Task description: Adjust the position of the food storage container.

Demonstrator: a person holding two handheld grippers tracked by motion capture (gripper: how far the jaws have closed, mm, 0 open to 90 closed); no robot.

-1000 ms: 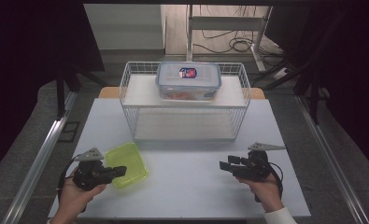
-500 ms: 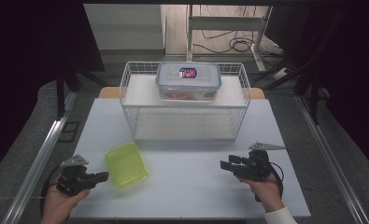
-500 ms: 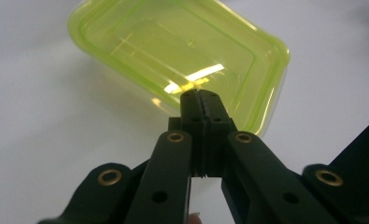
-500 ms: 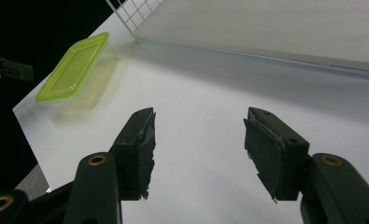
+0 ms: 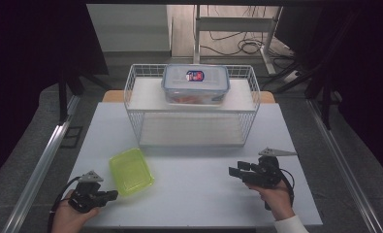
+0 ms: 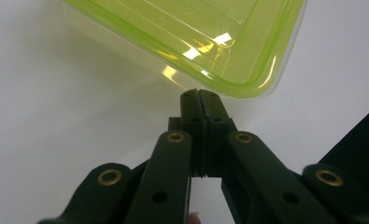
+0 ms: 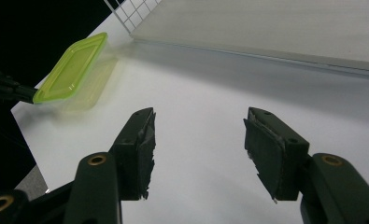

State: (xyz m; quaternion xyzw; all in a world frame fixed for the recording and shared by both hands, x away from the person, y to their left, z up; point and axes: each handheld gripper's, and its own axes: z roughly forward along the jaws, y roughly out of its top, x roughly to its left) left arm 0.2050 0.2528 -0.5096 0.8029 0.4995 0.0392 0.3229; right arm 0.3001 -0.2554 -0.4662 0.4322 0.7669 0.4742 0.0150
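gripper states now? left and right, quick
Left gripper: shut, empty, tips just short of the green lid.
Right gripper: open, holding nothing.

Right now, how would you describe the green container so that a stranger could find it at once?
Start at the white wire basket at the back of the white table. Come toward the table's near left corner: the yellow-green plastic container lies there, just ahead of the shut left gripper. It is translucent, shallow and lidless, unlike the clear lidded box in the basket.

My grippers [image 5: 112, 195] are black, each topped by a grey three-cornered plate [image 5: 277, 152] and trailing a black cable [image 5: 58, 204]. Brass rivets [image 6: 176, 137] stud the jaw links. My right sleeve [image 5: 290, 226] is white.
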